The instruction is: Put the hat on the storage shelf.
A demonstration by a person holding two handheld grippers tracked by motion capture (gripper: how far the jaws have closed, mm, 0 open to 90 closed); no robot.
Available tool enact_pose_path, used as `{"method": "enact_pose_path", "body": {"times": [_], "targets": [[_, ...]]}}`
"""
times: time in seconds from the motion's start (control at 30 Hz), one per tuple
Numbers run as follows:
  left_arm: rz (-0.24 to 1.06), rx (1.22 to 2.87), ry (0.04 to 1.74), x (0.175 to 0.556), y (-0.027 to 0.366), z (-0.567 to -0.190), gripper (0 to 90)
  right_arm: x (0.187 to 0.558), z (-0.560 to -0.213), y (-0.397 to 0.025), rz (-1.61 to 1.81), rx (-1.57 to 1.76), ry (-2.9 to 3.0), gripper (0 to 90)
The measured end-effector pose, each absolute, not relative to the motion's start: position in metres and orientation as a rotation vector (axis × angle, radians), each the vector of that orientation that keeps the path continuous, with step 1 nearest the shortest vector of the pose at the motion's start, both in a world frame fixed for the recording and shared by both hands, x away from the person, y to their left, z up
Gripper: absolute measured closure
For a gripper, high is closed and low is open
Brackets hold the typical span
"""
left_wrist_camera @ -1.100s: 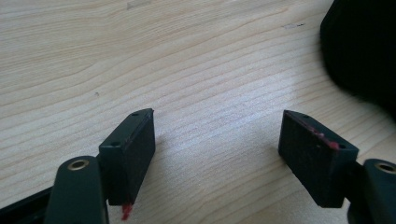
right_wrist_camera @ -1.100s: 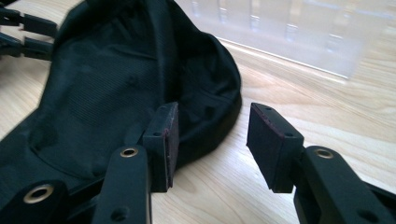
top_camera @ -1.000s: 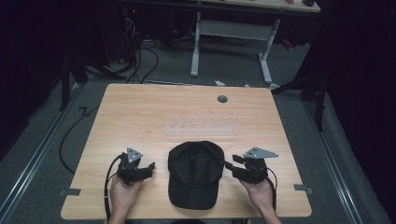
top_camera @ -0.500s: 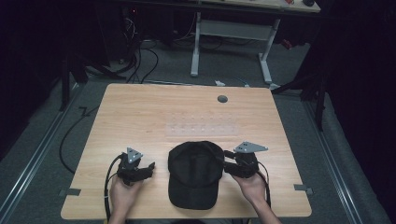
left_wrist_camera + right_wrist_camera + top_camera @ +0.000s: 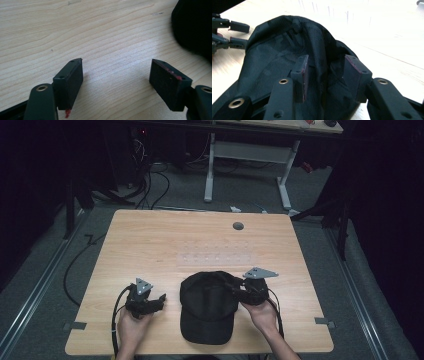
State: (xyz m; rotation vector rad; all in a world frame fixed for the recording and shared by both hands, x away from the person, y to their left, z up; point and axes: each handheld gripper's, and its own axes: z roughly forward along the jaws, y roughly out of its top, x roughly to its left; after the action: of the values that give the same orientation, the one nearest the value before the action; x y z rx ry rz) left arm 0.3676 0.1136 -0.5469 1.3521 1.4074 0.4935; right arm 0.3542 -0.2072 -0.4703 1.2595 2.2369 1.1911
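A black cap (image 5: 207, 307) lies near the front edge of the wooden table (image 5: 150, 240), its brim toward the person. My right gripper (image 5: 234, 286) is at the cap's right side. In the right gripper view it (image 5: 325, 72) stands open, with the pads over the mesh crown of the cap (image 5: 272, 60) and fabric showing in the gap. My left gripper (image 5: 160, 300) rests to the left of the cap, apart from it. In the left gripper view it (image 5: 116, 75) is open over bare wood, with the cap's edge (image 5: 195, 25) at the upper right.
A round grommet hole (image 5: 238, 226) sits near the table's far edge. A faint row of marks (image 5: 220, 256) runs across the middle. Tape tabs (image 5: 75, 325) mark the front corners. Another desk's legs (image 5: 250, 155) and cables lie beyond the table.
My right gripper has moved left and forward, from beside the cap onto its right side. The left gripper and the cap have stayed put.
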Motion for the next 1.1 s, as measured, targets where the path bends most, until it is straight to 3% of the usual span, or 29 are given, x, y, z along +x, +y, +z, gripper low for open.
{"method": "enact_pose_path", "body": {"times": [0.53, 0.7, 0.83, 1.1], "targets": [[0.494, 1.352, 1.407, 0.368, 0.114, -0.547, 27.3, 0.377, -0.473, -0.191, 1.159, 1.312, 2.291, 55.6], [0.494, 1.352, 1.407, 0.368, 0.114, -0.547, 27.2, 0.379, -0.475, -0.189, 1.154, 1.321, 2.311, 61.9], [0.494, 1.353, 1.407, 0.368, 0.114, -0.547, 27.2, 0.38, -0.475, -0.187, 1.162, 1.322, 2.327, 73.2], [0.495, 1.354, 1.406, 0.367, 0.113, -0.547, 27.1, 0.379, -0.474, -0.187, 1.147, 1.242, 2.346, 82.0]]}}
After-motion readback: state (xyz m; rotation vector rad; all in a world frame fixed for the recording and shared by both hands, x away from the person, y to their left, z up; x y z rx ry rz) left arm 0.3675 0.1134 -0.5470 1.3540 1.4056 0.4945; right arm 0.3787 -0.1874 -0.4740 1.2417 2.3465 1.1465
